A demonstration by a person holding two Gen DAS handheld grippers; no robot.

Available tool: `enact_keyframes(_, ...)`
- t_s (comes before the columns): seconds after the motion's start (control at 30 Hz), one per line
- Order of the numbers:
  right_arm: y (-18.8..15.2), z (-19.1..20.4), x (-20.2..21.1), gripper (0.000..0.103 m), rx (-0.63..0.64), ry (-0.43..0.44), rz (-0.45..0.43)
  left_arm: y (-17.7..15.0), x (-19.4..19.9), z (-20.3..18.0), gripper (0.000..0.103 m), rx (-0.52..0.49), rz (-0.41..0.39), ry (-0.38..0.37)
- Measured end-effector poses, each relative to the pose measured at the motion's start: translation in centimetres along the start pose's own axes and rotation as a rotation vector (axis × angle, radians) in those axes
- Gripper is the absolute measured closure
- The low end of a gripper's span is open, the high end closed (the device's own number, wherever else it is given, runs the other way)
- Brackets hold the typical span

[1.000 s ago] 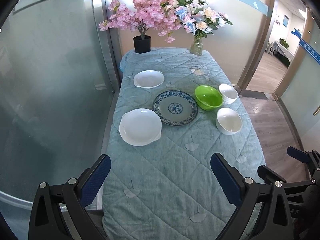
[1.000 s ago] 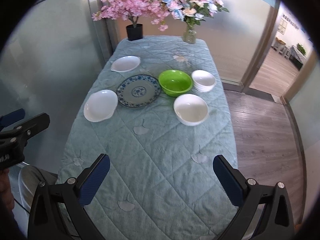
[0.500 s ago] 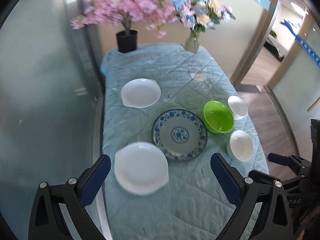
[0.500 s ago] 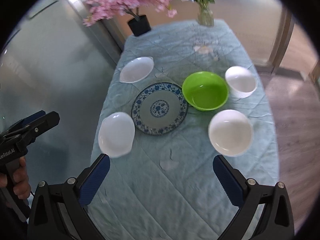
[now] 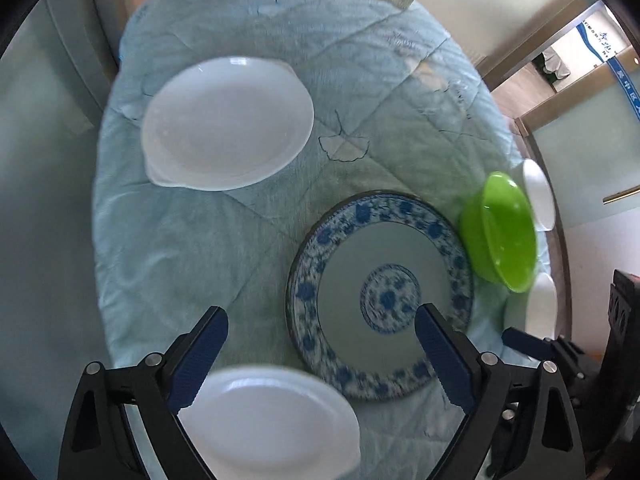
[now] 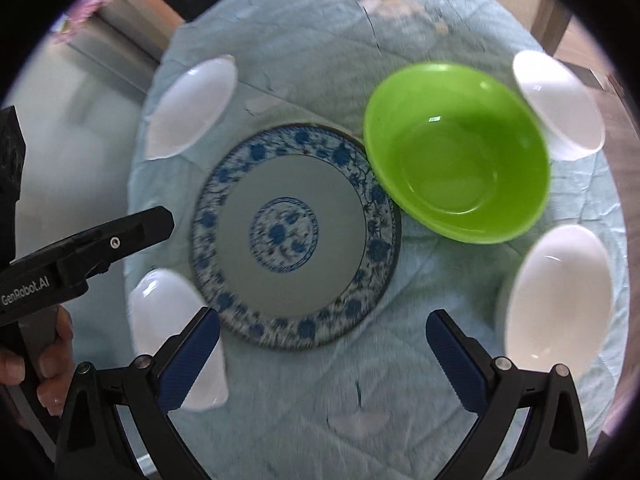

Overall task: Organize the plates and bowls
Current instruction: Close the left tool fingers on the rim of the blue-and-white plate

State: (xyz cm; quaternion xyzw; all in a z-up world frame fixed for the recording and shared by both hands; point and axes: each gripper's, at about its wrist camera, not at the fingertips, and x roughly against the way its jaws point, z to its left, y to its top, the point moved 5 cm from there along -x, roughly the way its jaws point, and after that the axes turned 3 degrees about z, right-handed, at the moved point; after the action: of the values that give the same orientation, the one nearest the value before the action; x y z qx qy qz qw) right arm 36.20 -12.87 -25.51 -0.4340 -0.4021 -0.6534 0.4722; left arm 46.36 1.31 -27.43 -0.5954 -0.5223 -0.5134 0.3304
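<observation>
Pointing steeply down at a table under a pale blue quilted cloth (image 6: pixel 320 40), both grippers stand spread wide with nothing between their blue pads. The left gripper (image 5: pixel 320 356), whose jaws have just been closing a little, hangs over the near white plate (image 5: pixel 272 424), a smooth shallow dish lying between its fingers but untouched. Just beside that lies a round patterned plate (image 6: pixel 296 236), grey in the middle with a blue flowered rim and centre medallion. A second white plate (image 5: pixel 228 124) sits farther back on the cloth, well apart. The right gripper (image 6: pixel 322 360) hovers over bare cloth near the patterned plate's front edge. A glossy green bowl (image 6: pixel 456 156) touches that plate's right rim, with one white bowl (image 6: pixel 560 104) behind it and another white bowl (image 6: pixel 556 300) in front, all upright and empty.
</observation>
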Motion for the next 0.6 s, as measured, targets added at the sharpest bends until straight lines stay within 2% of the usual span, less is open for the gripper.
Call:
enact_keyframes(0.13,0.4,-0.2,-2.3,0.001,-0.016,-0.037,0.016,0.5,-2.6,0.1,0.014,-0.028,0.037,0.012)
enact_keyframes(0.27,0.7,-0.2,-3.4,0.001,0.026,-0.048,0.012,0.4,-4.7,0.0,0.029,-0.032,0.088,0.007)
enact_keyframes(0.43,1.0,-0.3,-4.4,0.001,0.035,-0.077,0.008,0.5,-6.5,0.1,0.043,-0.013,0.114,-0.023)
enact_keyframes(0.5,1.0,-0.6,-5.0,0.000,0.024,-0.071,0.023,0.7,-7.0,0.1,0.044,-0.006,0.114,-0.028)
enact_keyframes(0.6,2.1,-0.2,-5.6,0.000,0.041,-0.090,-0.005,1.0,-7.3,-0.5,0.045,-0.025,0.102,-0.028)
